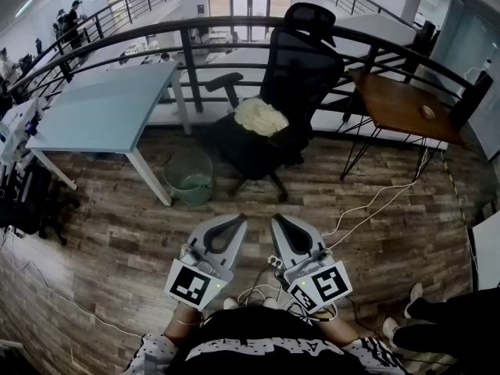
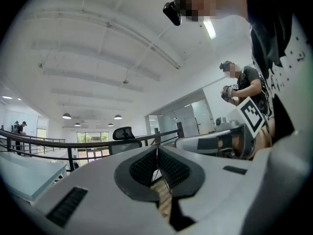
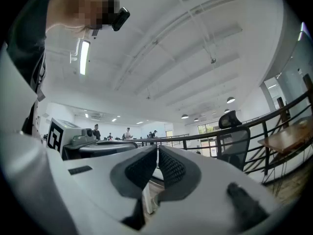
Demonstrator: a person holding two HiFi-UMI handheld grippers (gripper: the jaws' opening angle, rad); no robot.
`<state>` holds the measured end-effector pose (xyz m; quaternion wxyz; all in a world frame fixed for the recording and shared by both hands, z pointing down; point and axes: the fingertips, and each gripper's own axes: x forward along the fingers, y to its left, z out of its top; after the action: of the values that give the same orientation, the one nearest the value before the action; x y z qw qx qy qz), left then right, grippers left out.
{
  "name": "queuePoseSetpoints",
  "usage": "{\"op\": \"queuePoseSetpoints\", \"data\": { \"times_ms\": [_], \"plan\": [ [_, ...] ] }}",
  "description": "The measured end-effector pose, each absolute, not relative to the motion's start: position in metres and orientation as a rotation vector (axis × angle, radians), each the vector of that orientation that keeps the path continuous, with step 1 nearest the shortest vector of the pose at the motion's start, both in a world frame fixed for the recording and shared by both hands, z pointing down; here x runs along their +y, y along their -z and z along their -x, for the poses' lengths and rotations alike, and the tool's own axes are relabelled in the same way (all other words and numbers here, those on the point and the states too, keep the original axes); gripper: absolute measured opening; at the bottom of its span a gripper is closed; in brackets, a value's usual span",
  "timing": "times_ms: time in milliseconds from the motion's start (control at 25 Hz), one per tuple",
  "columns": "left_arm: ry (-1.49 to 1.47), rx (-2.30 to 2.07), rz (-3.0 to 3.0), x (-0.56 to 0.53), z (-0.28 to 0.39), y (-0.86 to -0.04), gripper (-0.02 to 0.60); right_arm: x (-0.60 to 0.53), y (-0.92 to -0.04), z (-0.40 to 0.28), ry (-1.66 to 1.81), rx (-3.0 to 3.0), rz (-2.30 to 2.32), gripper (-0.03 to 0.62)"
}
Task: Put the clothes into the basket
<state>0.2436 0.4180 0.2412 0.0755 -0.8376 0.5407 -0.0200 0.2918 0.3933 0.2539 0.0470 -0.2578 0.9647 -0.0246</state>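
- Now left hand-held gripper point(image 1: 239, 220) and right hand-held gripper point(image 1: 276, 220), both closed, sit at 6 o'clock.
- Clothes point(image 1: 261, 116) on chair point(image 1: 306, 53), 12 o'clock from them.
- Basket point(image 1: 189, 176), 10 o'clock.

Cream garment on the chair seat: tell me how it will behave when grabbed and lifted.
The cream garment lies crumpled in soft folds, so it will probably flop and trail when lifted. It looks light for its bulk. The office chair beneath may swivel if tugged.
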Motion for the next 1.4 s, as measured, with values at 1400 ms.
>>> {"op": "queuePoseSetpoints", "data": {
  "times_ms": [1400],
  "plan": [
    [0.028,1.604,2.519,0.439,-0.183,-0.244,0.015,0.411,-0.252,-0.233,0.045,2.962,0.805,0.032]
  ]
}}
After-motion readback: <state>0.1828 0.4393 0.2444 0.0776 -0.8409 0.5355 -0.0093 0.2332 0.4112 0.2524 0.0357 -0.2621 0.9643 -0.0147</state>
